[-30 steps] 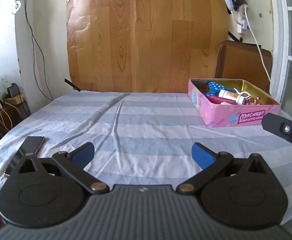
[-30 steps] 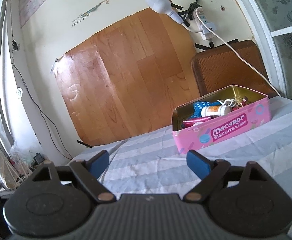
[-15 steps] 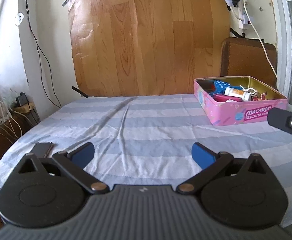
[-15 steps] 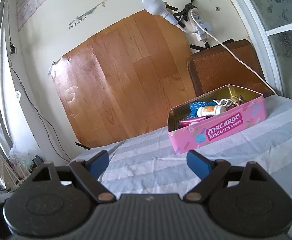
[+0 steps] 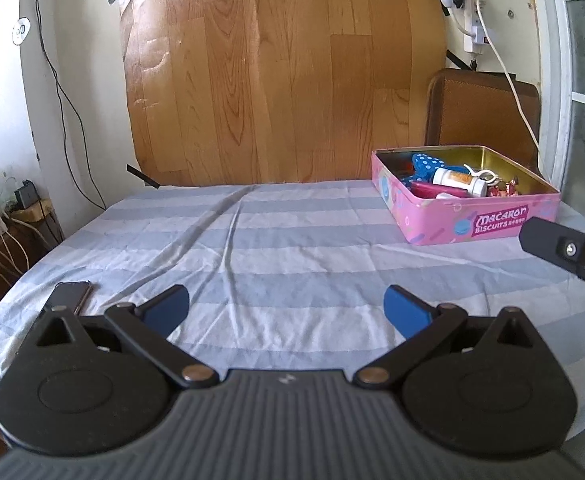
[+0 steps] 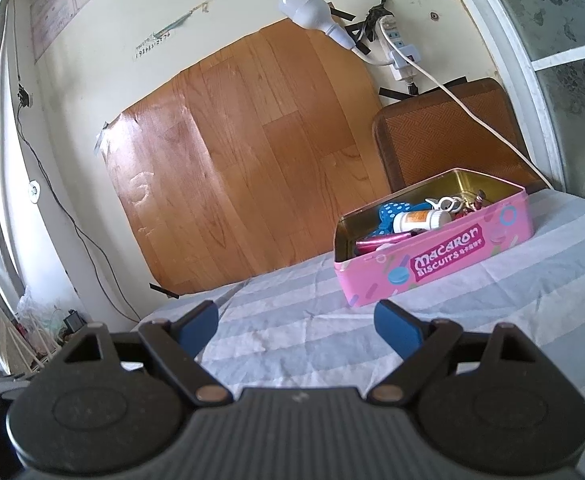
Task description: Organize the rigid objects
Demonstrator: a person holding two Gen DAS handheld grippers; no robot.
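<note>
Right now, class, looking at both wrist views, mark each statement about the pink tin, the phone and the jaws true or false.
1. The pink Macaron Biscuits tin has its lid on. False: it is open, with items inside.
2. A white bottle lies on its side in the tin. True.
3. The left gripper holds the dark smartphone. False: its jaws are open and empty; the smartphone lies on the striped tablecloth.
4. The right gripper has open jaws. True.

Black claw (image 5: 286, 310), blue fingertips (image 5: 404, 312)
</note>
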